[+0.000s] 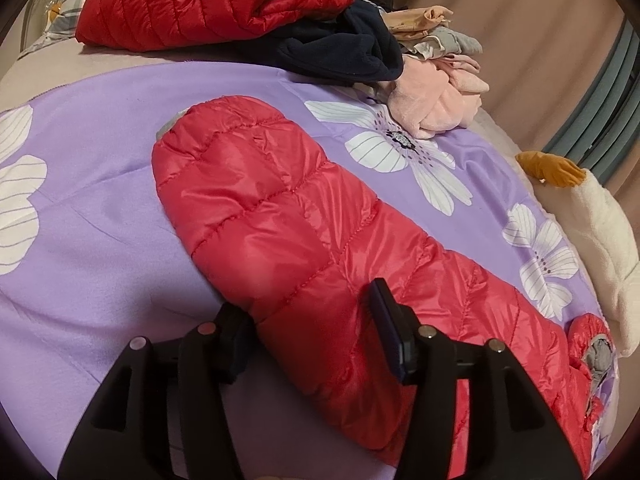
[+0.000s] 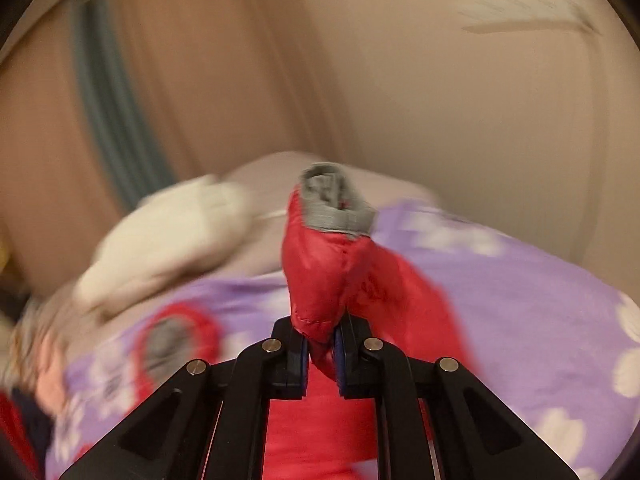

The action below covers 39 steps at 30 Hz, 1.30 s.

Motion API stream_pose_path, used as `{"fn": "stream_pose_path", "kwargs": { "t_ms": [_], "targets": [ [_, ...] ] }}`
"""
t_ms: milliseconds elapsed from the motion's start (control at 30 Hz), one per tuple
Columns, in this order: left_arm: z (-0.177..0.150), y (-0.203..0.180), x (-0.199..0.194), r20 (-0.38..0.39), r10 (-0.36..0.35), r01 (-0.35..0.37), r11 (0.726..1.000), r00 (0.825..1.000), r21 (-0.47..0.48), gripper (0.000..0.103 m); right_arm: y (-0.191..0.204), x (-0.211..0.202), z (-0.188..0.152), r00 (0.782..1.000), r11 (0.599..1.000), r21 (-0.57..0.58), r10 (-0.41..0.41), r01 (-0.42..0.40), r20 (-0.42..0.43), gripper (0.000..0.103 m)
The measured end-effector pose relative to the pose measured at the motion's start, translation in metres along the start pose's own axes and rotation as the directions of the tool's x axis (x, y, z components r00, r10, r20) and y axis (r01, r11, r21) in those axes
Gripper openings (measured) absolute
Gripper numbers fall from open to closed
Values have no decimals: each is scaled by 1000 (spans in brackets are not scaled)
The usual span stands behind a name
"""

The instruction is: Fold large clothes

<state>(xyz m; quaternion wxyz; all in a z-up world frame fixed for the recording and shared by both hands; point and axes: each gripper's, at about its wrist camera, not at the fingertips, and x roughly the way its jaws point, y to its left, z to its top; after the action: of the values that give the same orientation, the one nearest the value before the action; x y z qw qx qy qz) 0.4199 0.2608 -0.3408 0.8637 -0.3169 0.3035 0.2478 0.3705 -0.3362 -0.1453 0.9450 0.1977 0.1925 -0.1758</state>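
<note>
A red quilted puffer jacket (image 1: pixel 288 224) lies on the purple flowered sheet (image 1: pixel 100 160). In the left wrist view my left gripper (image 1: pixel 312 324) is open, its fingers on either side of the jacket's fabric, not closed on it. In the right wrist view my right gripper (image 2: pixel 322 344) is shut on a red sleeve (image 2: pixel 320 280) of the jacket and holds it up; its grey cuff (image 2: pixel 336 204) stands above the jaws. The other sleeve's grey cuff (image 2: pixel 168 340) lies on the sheet to the left, blurred.
A folded darker red puffer jacket (image 1: pixel 192 4), a navy fleece (image 1: pixel 344 48) and pink and beige clothes (image 1: pixel 436 100) are piled at the far side. A white plush toy with an orange beak (image 1: pixel 592 232) lies at the right edge. Curtains (image 1: pixel 560 32) hang behind.
</note>
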Motion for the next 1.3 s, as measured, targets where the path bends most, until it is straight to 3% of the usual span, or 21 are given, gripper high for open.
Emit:
{"fn": "stream_pose_path", "kwargs": {
  "t_ms": [67,167,267,367,433,500,567,600,733,833,867,900,967,1067,1100,1133,1167,1200,1300],
  "targets": [
    [0,1,0,3,-11,11,1000,1000,-10,54,68,3,-13,991,988,-78,129,-131,-33,12],
    [0,2,0,5,-22,22,1000,1000,-20,54,161,3,-52,942,933,-157,304,-325,-143,12],
    [0,3,-1,7,-33,33,999,999,-29,54,221,14,-94,918,895,-237,327,-377,-223,12],
    [-1,5,-2,10,-48,48,998,999,-41,54,258,33,-135,919,885,-313,250,-344,-304,13],
    [-1,7,-2,13,-57,57,997,998,-48,54,253,37,-155,899,877,-313,244,-365,-364,27],
    [-2,8,-3,15,-64,65,996,998,-55,54,242,35,-159,873,868,-287,274,-405,-403,59],
    [-2,8,-3,16,-68,69,996,998,-58,54,243,29,-156,872,857,-294,299,-424,-387,73],
    [-2,8,-3,16,-69,69,996,998,-58,54,243,25,-158,880,852,-311,300,-421,-368,73],
    [-2,7,-3,15,-61,62,997,998,-52,53,227,9,-136,935,841,-422,250,-338,-251,73],
    [-2,5,-3,13,-32,33,999,999,-40,49,187,11,-121,975,882,-422,163,-211,-149,73],
    [-2,4,-3,14,-11,11,999,1000,-38,44,169,17,-118,986,902,-405,108,-152,-129,70],
    [-2,3,-3,15,9,-8,999,1000,-37,41,142,31,-116,993,928,-370,-2,-43,-122,52],
    [-2,0,-3,14,42,-41,999,999,-24,39,101,61,-118,966,949,-301,-157,90,-204,26],
    [-1,-9,-3,2,119,-119,993,993,14,34,40,111,-147,905,968,-205,-212,143,-369,17],
    [-1,-14,-3,-8,154,-154,987,988,36,31,31,118,-159,904,964,-219,-222,149,-366,15],
    [1,-24,-3,-20,203,-201,976,979,78,26,30,118,-167,919,961,-238,-215,139,-331,15],
    [3,-34,-4,-29,232,-227,968,972,111,15,30,118,-172,926,959,-252,-207,128,-317,15],
    [5,-45,-8,-28,252,-246,960,967,133,12,32,119,-172,923,959,-254,-211,130,-323,15],
    [9,-61,-24,-27,206,-202,973,978,117,9,37,120,-171,915,954,-266,-227,140,-334,15]
  ]
}}
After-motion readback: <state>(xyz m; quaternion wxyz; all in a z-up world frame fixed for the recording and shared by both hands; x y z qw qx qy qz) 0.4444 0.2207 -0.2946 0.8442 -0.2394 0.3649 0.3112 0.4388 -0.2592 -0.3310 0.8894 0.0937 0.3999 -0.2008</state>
